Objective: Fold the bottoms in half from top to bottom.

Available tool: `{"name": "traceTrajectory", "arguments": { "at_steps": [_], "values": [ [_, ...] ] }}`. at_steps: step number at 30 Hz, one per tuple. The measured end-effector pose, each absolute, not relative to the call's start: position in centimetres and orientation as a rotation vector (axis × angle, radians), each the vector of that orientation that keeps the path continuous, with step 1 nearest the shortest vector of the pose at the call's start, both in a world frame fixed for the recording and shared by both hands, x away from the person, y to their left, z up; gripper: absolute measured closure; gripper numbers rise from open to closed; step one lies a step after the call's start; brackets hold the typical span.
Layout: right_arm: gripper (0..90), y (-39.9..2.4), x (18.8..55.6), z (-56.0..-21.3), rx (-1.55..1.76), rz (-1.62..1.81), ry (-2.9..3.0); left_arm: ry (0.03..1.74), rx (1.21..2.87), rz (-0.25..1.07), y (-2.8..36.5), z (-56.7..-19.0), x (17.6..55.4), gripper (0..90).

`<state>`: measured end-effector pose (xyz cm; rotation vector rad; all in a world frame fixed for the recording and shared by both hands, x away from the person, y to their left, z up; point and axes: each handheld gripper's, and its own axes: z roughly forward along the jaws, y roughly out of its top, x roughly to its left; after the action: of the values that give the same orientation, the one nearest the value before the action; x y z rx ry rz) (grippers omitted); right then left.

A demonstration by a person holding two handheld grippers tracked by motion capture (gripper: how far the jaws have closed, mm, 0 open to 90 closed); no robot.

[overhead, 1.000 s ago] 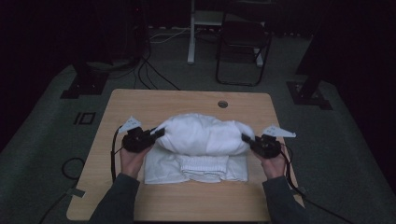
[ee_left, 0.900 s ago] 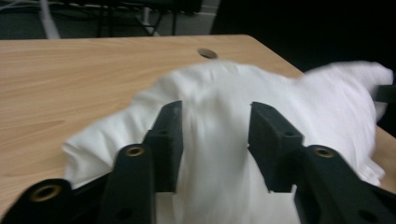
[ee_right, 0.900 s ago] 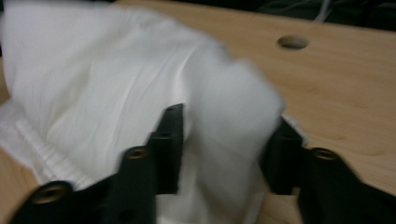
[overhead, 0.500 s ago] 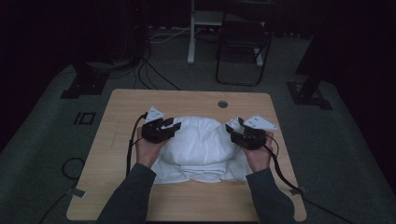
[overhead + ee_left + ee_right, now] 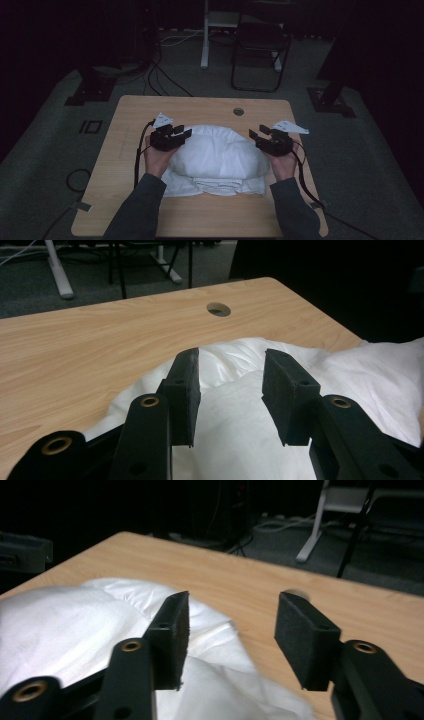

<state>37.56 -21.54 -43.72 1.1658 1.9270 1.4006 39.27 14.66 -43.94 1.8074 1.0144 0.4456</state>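
Tongs are seen on both sides of a folded white cloth point(image 5: 216, 159): the left tongs point(image 5: 183, 132) and the right tongs point(image 5: 255, 134) are both partly open and nothing is held between the pads. A second ago the two ends of the cloth were gripped; now the ends have been folded inward and released. The cloth is lying in the middle of the counter point(image 5: 200, 107), so this fold is judged finished.

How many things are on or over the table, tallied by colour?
White: 1, the folded white cloth
Black: 2, the left gripper and the right gripper, both open above the cloth
Total: 3
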Motion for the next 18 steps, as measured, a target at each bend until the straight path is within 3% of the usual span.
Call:
{"name": "traceTrajectory", "arguments": {
  "at_steps": [8, 13, 18],
  "values": [
    [47.9, -17.3, 40.9, -48.4, 1.249, 1.215, 2.100, 1.116, 1.938, 0.364, 13.6, -48.7, 41.0, 58.5],
    [55.3, -17.9, 38.4, -52.3, 1.299, 1.184, 2.153, 1.093, 2.016, 0.338, 14.2, -53.1, 38.2, 59.0],
    [56.8, -18.8, 35.9, -53.3, 1.279, 1.185, 2.146, 1.064, 1.994, 0.337, 15.0, -53.4, 35.7, 59.2]
  ]
}}
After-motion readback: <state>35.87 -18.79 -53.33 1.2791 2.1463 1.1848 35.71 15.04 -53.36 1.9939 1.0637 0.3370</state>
